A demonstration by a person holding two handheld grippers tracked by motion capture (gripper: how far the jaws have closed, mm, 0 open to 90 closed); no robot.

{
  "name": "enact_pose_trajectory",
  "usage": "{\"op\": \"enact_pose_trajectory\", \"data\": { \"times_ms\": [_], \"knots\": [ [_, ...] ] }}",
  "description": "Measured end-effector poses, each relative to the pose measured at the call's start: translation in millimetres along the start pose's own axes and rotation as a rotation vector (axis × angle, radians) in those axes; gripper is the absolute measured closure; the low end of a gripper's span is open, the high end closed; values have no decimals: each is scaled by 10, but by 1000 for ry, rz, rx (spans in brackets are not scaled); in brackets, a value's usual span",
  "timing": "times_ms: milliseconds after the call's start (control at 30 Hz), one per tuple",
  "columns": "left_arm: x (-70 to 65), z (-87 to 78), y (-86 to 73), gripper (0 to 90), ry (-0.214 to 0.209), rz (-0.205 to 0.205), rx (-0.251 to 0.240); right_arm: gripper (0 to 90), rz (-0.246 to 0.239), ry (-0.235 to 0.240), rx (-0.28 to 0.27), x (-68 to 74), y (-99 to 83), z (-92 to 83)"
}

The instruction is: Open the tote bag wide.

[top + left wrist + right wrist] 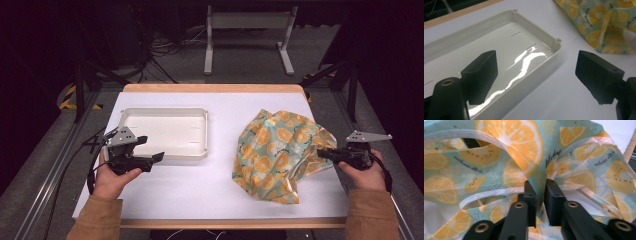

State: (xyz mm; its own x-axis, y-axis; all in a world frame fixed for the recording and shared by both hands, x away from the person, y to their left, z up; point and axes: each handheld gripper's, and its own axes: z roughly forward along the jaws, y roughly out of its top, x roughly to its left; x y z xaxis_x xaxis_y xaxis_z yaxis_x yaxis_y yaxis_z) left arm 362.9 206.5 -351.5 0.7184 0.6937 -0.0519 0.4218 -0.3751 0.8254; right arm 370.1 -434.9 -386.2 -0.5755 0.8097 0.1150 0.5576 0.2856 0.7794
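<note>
- Right gripper (540, 195) jaws clamped on the fruit-print cloth (277, 152), right side of the table (210, 190).
- Left gripper (536, 77) jaws apart, beside the white tray (165, 112).

High view: overhead, facing forward and down across the whole white-topped table (200, 195). Left gripper view: close, low, angled over the shallow white plastic tray (554, 50). Right gripper view: nearest, against the orange-slice-printed teal cloth (529, 147), shared by all three.

Bright table (210, 190), dark surrounds; glare on tray (524, 62).
</note>
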Motion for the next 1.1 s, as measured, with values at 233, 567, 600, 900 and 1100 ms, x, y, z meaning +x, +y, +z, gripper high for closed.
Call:
{"op": "enact_pose_trajectory", "data": {
  "times_ms": [233, 567, 600, 900, 1100],
  "knots": [
    [-4, 9, -1, 190, 2, -1, -3, 897, -3, 2, -11, 21, 36, -52],
    [-14, 12, 3, 190, 1, 3, -2, 900, -38, 17, -111, 177, 211, -261],
    [-16, 17, 4, 189, 1, 2, -1, 900, -40, 23, -132, 206, 238, -295],
    [-20, 41, 4, 190, -2, 8, 7, 900, -72, 57, -223, 380, 390, -439],
    [-48, 39, 24, 190, -12, 2, 1, 900, -78, 72, -261, 450, 462, -501]
  ]
}}
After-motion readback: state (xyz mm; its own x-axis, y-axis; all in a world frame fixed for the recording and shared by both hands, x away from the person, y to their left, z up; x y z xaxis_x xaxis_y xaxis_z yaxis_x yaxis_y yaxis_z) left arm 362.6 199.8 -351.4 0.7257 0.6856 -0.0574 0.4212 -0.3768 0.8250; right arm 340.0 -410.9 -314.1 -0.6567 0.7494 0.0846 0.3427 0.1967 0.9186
